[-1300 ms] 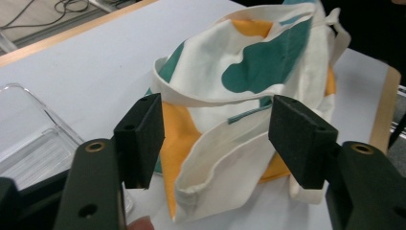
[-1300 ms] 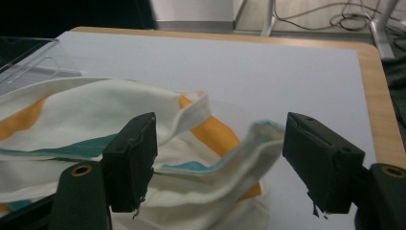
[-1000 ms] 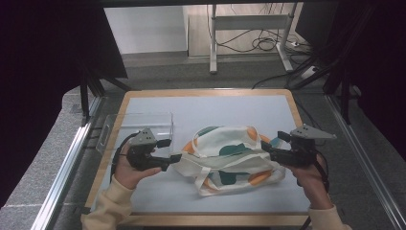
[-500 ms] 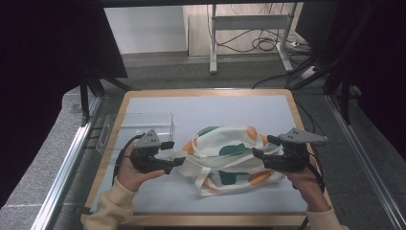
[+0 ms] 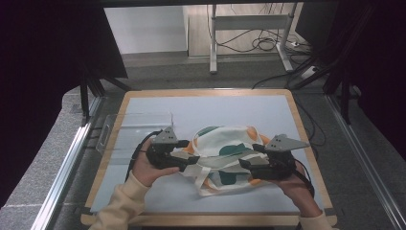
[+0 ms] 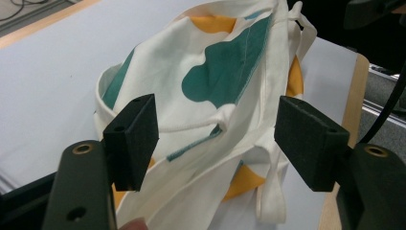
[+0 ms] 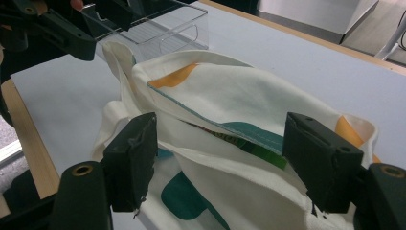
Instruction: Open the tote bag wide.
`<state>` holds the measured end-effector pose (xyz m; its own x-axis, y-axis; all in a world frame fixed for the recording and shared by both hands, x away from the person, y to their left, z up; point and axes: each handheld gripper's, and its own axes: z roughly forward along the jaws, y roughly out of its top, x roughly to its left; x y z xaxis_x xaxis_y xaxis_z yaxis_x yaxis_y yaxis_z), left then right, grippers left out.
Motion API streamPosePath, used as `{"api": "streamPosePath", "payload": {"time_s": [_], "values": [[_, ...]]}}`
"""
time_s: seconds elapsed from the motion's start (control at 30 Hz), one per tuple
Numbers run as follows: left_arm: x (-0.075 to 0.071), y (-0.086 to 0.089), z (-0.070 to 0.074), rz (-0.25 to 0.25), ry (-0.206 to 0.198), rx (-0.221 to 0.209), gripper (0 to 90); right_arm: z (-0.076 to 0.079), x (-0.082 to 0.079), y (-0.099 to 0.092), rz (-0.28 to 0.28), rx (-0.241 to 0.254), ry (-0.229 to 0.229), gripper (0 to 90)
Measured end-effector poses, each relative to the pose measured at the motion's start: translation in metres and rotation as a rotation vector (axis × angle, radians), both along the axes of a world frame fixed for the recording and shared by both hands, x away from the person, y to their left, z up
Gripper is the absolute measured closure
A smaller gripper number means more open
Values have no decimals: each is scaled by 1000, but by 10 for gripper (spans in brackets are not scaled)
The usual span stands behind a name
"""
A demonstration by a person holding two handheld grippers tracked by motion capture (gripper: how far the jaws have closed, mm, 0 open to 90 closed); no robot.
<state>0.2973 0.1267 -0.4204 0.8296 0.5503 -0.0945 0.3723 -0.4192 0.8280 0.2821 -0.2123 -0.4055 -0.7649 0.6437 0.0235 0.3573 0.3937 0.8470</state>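
A white cloth bag (image 5: 225,151) with green and orange patches lies crumpled on the pale board (image 5: 268,110), its handles loose at the front. My left gripper (image 5: 194,160) points right at the bag's left side. In the left gripper view it (image 6: 218,139) stands wide open with the bag (image 6: 225,62) bunched between the jaws and the pads clear of the cloth; its jaws have just closed a little. My right gripper (image 5: 243,164) points left at the bag's right side. It (image 7: 220,158) is open too, with folds of the bag (image 7: 230,96) lying between its jaws.
A clear plastic box (image 5: 129,129) stands at the board's left edge, just behind the left hand; the right gripper view has it (image 7: 163,28) beyond the bag. A wooden rim (image 5: 306,139) frames the board. Black curtains and metal rails flank the table.
Both grippers have moved inward toward each other over the bag's front. The bag has bunched up slightly between them.
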Motion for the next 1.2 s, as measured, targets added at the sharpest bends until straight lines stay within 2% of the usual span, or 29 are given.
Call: {"api": "streamPosePath", "payload": {"time_s": [0.17, 0.2, 0.23, 0.27, 0.33, 0.4, 0.43, 0.53, 0.8, 0.87, 1.0, 1.03, 1.1, 1.2], "values": [[8, -14, 1, -23, 10, 21, 375, -1, 0, 1, 2, 0, 3, 286], [13, -21, 0, -40, 15, 40, 394, -1, 0, 2, 5, 2, 4, 287], [13, -21, 0, -40, 15, 40, 402, -1, 0, 2, 5, 2, 4, 287], [19, -32, -2, -64, 29, 63, 409, -1, 0, 2, 6, 2, 5, 288], [21, -38, -3, -77, 35, 65, 418, -1, 0, 2, 7, 1, 4, 287], [26, -49, -7, -112, 50, 90, 448, -3, 1, 3, 10, -1, 9, 288], [26, -49, -7, -112, 50, 90, 459, -3, 1, 3, 10, -1, 9, 288], [28, -58, -10, -139, 52, 127, 475, -5, 1, 4, 10, -7, 20, 289], [30, -62, -15, -156, 61, 169, 529, -5, 1, 5, 8, -9, 23, 292], [31, -65, -19, -175, 64, 197, 551, -6, 1, 6, 10, -11, 23, 292], [32, -68, -22, -174, 52, 220, 646, -7, 1, 7, 11, -13, 25, 293], [33, -68, -23, -173, 51, 223, 646, -7, 1, 7, 13, -13, 27, 293], [34, -68, -24, -182, 61, 228, 767, -7, 1, 7, 15, -12, 29, 294], [34, -68, -24, -188, 69, 224, 817, -7, 0, 9, 25, -13, 28, 294]]}}
